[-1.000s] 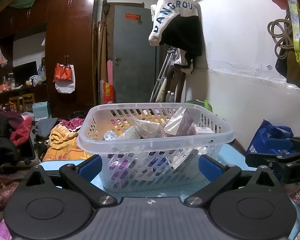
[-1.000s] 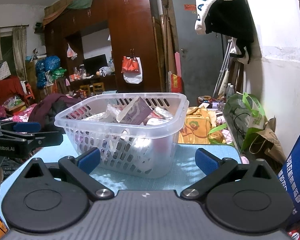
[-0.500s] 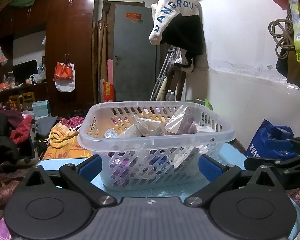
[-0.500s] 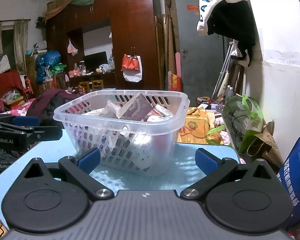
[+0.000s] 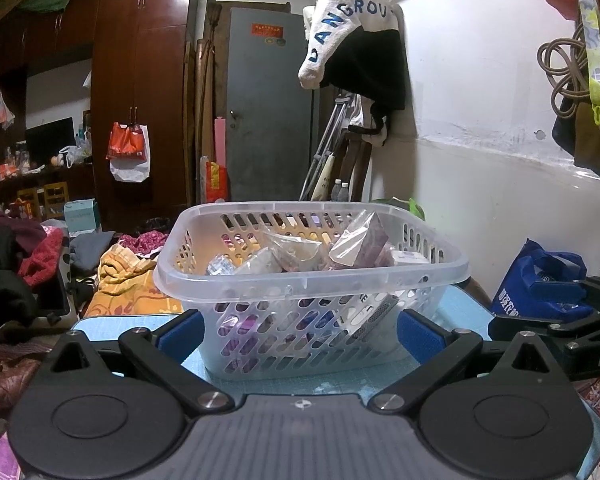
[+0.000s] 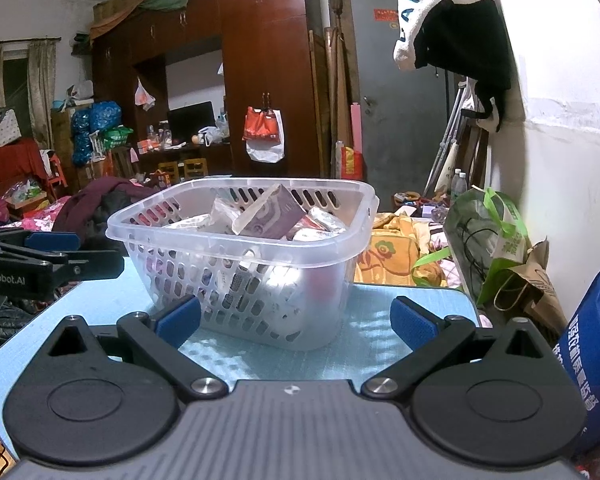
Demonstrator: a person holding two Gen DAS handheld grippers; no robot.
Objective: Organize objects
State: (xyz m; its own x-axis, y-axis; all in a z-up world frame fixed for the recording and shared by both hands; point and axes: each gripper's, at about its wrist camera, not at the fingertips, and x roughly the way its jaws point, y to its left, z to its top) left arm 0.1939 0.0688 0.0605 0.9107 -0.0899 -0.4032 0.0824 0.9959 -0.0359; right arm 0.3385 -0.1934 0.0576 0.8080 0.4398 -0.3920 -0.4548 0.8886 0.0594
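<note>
Both your grippers, left gripper (image 5: 298, 330) and right gripper (image 6: 296, 318), sit with fingers spread wide, gripping nothing, facing the packet-filled plastic basket (image 5: 300, 280) mid-frame on the desk (image 6: 372, 340).

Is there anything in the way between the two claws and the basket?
Nothing visible. The left claw and the right claw are both open, and only bare light blue table mat lies between them and the clear plastic slotted basket full of packets.
</note>
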